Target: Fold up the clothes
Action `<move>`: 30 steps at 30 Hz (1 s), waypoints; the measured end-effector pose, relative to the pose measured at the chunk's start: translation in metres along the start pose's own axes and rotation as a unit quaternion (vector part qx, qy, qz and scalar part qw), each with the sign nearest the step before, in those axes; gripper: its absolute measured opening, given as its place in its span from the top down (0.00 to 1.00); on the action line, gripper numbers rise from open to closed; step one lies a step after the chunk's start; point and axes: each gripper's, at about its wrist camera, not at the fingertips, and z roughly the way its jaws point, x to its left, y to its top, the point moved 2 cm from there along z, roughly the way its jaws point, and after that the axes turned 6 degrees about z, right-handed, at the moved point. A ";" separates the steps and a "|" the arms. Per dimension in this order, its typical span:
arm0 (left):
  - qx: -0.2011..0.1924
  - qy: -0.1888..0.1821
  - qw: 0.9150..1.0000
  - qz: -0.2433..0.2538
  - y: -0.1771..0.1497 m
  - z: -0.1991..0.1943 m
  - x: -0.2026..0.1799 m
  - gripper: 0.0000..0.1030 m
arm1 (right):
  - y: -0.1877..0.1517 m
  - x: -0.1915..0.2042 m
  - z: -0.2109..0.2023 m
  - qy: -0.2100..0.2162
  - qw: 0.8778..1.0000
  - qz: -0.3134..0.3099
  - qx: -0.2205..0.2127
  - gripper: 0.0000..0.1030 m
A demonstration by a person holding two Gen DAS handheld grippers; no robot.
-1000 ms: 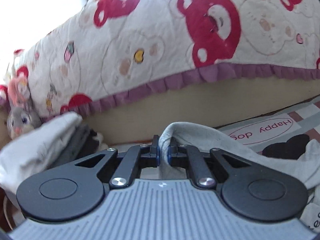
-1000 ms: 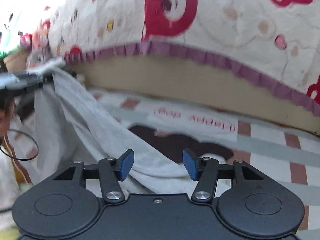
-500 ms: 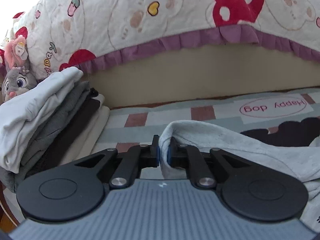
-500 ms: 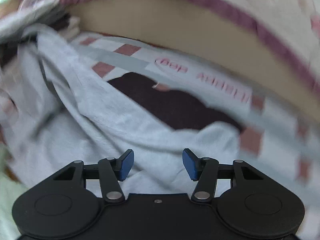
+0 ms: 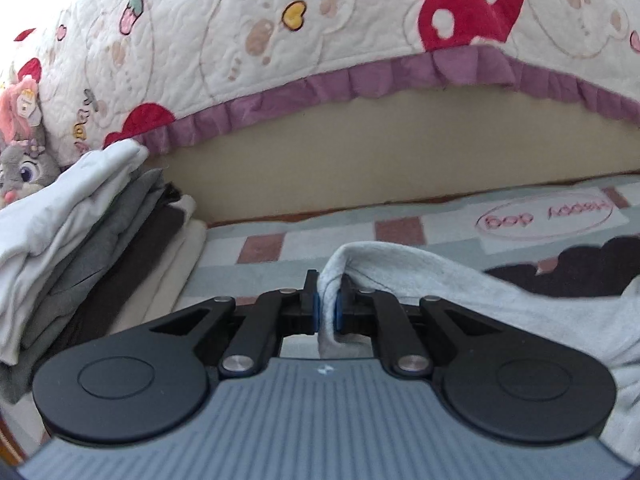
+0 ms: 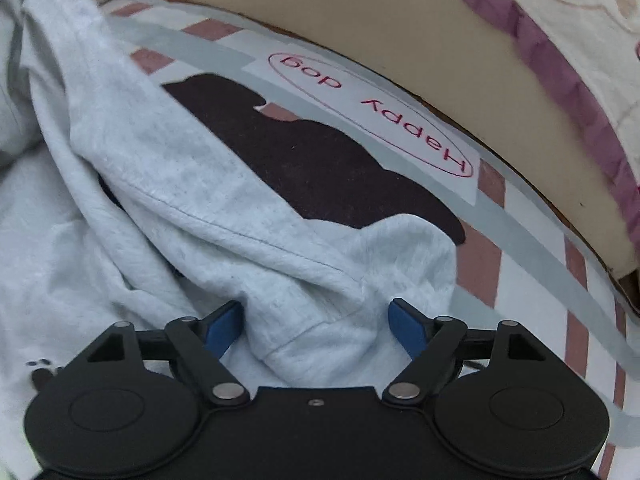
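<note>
Fingers [image 5: 316, 312] of our left gripper [image 5: 327, 310] pinch the grey garment [image 5: 420, 276] — an edge fold. Our right gripper [image 6: 318, 322] is spread wide — cloth between, ungripped.

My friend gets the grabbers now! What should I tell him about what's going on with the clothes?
Left gripper: shut on a fold of the light grey garment.
Right gripper: open, its blue fingers on either side of another bunch of the same garment, not pinching it yet.
The garment lies crumpled on the checked mat.
Done: a stack of folded clothes sits on the left.
Left: close the right gripper, spread the garment, fold it, add it to the stack.
</note>
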 end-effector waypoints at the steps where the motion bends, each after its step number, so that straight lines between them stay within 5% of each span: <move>1: -0.007 -0.004 1.000 -0.001 0.001 0.000 -0.001 0.93 | -0.001 0.000 0.001 0.002 1.000 -0.001 -0.001 0.26; 6: -0.038 -0.021 0.999 -0.004 0.008 -0.006 0.000 0.94 | 0.015 -0.021 -0.022 0.010 0.998 0.053 -0.044 0.83; 11: -0.138 -0.016 0.989 0.050 0.051 -0.018 -0.006 0.95 | 0.056 -0.061 -0.068 -0.042 0.983 0.127 -0.126 0.85; 14: -0.155 0.010 0.988 0.023 0.082 -0.002 -0.004 0.88 | 0.080 -0.088 -0.087 -0.089 0.962 0.188 -0.178 0.86; 16: -0.153 0.016 0.988 -0.005 0.089 0.016 -0.002 0.52 | 0.091 -0.104 -0.091 -0.130 0.942 0.233 -0.204 0.76; 17: -0.144 0.017 0.989 -0.020 0.088 0.027 -0.002 0.11 | 0.096 -0.111 -0.094 -0.150 0.930 0.256 -0.217 0.66; 18: -0.122 0.019 0.992 -0.029 0.081 0.040 -0.003 0.04 | 0.098 -0.117 -0.089 -0.179 0.922 0.269 -0.213 0.49; 20: -0.081 0.003 0.996 -0.021 0.056 0.058 -0.006 0.04 | 0.092 -0.119 -0.057 -0.221 0.930 0.246 -0.163 0.46; 23: 0.007 -0.053 0.998 0.021 0.025 0.078 -0.016 0.04 | 0.065 -0.112 -0.011 -0.226 0.951 0.194 -0.083 0.46; 26: 0.078 -0.098 0.991 0.045 0.012 0.092 -0.029 0.05 | 0.048 -0.116 0.006 -0.170 0.962 0.210 -0.046 0.46; 30: 0.074 -0.147 0.984 0.074 0.013 0.087 -0.053 0.03 | 0.042 -0.121 0.001 -0.090 0.962 0.254 -0.049 0.45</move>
